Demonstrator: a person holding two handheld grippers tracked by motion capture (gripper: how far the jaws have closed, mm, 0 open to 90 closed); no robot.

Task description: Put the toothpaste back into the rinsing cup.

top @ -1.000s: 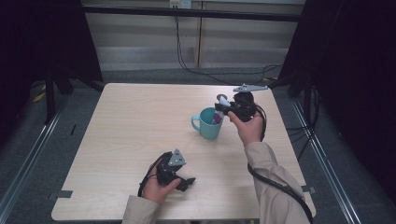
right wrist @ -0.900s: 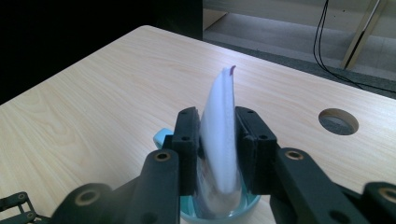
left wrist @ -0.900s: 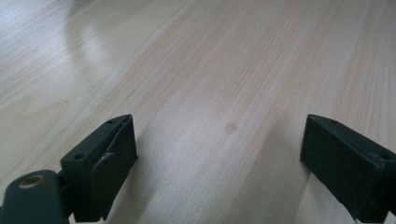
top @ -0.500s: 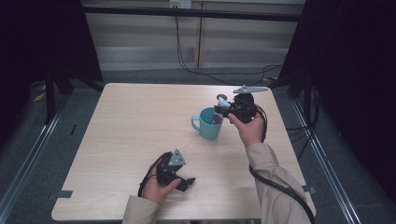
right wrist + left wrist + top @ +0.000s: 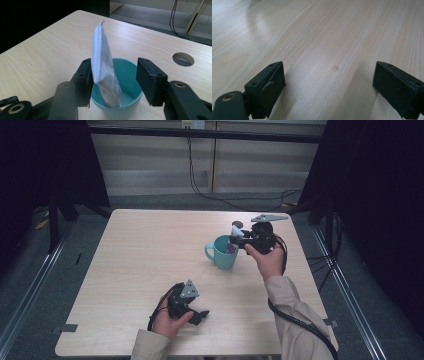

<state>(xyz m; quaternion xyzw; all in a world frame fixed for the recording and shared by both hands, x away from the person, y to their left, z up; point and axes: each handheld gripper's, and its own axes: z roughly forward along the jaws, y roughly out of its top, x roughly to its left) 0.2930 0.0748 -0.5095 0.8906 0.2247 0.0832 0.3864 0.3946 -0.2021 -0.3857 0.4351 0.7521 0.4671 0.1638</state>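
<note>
A teal mug [image 5: 222, 254] stands right of the table's middle. My right gripper [image 5: 239, 237] hovers just above its rim. In the right gripper view the jaws [image 5: 115, 65] stand apart over the mug [image 5: 117, 100] and have just been opening. A flat white packet [image 5: 103, 72] stands upright between them. It leans on the left pad, stays clear of the right pad, and its lower end is down inside the mug. My left gripper [image 5: 199, 314] rests on the table near the front edge. It is open [image 5: 329, 75] with only bare wood between its jaws.
The light wooden table [image 5: 145, 250] has a round cable hole [image 5: 183, 59] beyond the mug. Dark frame posts and black curtains flank the table, and cables run along the floor behind and to the right.
The right gripper's jaws have parted and let go of the packet, which now stands with its lower end in the mug. Both hands stayed in place.
</note>
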